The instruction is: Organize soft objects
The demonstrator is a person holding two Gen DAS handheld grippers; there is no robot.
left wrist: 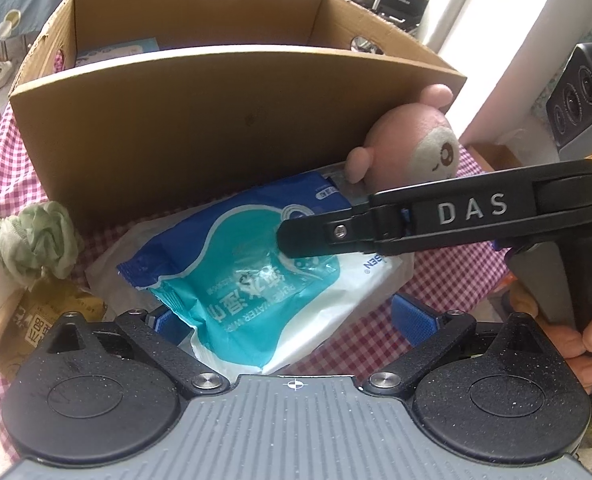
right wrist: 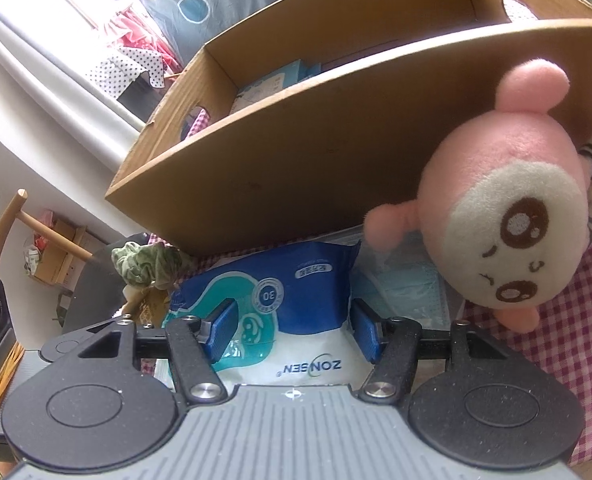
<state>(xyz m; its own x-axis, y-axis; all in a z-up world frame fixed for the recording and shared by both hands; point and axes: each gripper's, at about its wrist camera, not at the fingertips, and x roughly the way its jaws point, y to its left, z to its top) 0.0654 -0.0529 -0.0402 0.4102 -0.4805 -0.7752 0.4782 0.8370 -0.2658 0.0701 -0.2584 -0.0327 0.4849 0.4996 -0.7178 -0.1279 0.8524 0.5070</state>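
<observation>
At the left edge of the checked tablecloth [left wrist: 447, 276] a bunched green cloth [left wrist: 28, 240] sits on top of a yellowish packet [left wrist: 44, 320], close against the front wall of the cardboard box [left wrist: 184, 120]; I judge they wait there as soft things yet to be put away. The box stands open at the back of the table, and something pale blue already lies on its floor, so I take it as the place where everything is meant to end up. My left gripper [left wrist: 292, 320] is wide open, its blue pads on either side of the near end of the pack of wet wipes [left wrist: 248, 280] with nothing pinched between them. The pack lies flat in the middle of the cloth, just in front of the box, on top of a pale flat bag [left wrist: 112, 256]. My right gripper [right wrist: 292, 328] comes in from the right over the same pack, its fingers spread apart with the pack between them; I cannot tell whether the pads [right wrist: 224, 328] touch the wrapper, but they are not squeezing it. I judge I am lining up both tools so the floppy pack will not sag when lifted. Further right, a pink plush toy [right wrist: 507, 216] leans on the box's front wall, partly over a pack of blue face masks [right wrist: 407, 292].
</observation>
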